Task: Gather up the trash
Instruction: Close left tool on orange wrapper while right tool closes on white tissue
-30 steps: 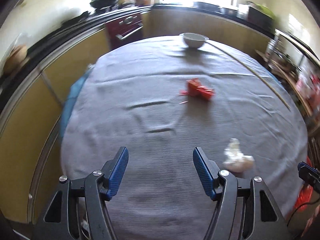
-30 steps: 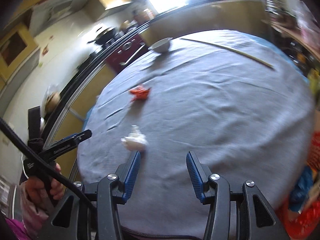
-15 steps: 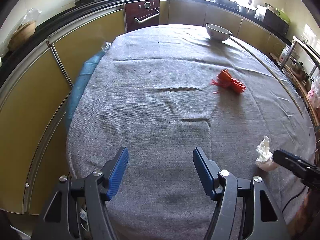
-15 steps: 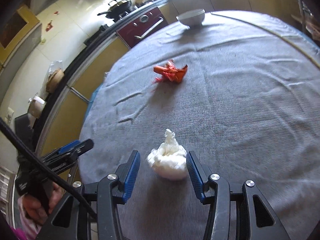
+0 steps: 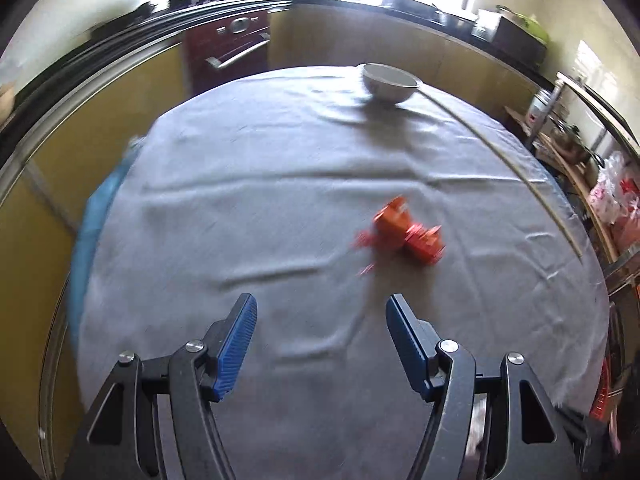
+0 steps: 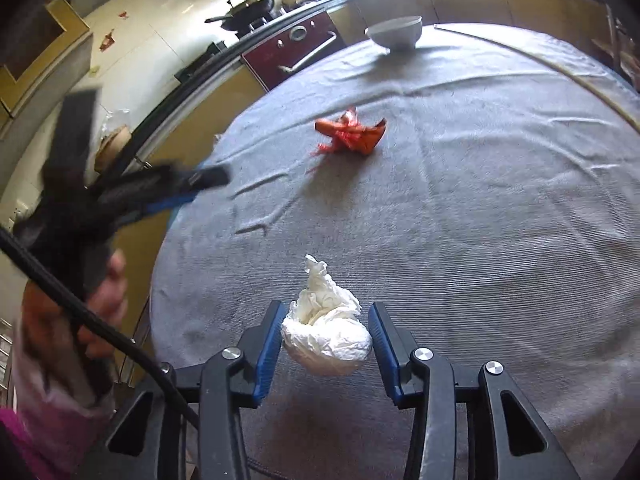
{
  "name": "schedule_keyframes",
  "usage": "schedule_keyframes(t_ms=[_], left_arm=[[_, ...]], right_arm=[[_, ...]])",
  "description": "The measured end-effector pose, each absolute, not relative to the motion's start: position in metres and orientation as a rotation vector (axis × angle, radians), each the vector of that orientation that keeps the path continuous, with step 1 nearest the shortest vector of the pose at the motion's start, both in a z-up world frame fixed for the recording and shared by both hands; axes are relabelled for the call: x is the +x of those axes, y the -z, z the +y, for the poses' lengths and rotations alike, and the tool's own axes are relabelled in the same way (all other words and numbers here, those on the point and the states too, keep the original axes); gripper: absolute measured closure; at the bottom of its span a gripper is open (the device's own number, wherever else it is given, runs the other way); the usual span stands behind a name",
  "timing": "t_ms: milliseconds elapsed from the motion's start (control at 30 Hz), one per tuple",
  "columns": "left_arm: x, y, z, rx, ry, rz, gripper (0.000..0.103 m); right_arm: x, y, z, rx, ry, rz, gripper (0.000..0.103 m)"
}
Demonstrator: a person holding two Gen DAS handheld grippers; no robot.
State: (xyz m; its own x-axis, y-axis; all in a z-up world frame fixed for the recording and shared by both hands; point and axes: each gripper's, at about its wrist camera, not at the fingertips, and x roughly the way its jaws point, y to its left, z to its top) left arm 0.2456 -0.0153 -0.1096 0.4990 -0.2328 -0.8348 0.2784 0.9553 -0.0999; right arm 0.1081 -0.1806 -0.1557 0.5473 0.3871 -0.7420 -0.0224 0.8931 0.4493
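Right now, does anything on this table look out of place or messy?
Yes. A crumpled white tissue wad sits between the closing right gripper jaws, and a torn red wrapper with loose shreds lies mid-table. The grey tablecloth is rumpled into ridges. The white bowl stands upright.

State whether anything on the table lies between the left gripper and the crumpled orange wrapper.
Nothing visible does. Only bare grey tablecloth lies between the left gripper and the orange wrapper. The white tissue wad sits apart, between the right gripper's closing jaws.

White tissue wad (image 6: pixel 326 340) (crumpled); torn orange wrapper (image 6: pixel 354 133) farther off.
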Motion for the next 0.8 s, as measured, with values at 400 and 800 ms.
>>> schedule_keyframes(t_ms=[400,800], left_arm=[[0.32,0.136,-0.099,-0.095,0.402,1.172,0.034],[0.328,0.165,-0.11,-0.115,0.355,1.248,0.075]], right_arm=[[0.069,0.143,-0.241,0.513,-0.176,0.895,0.057],[0.052,0.141,-0.258,0.56,-0.174,0.868,0.057]])
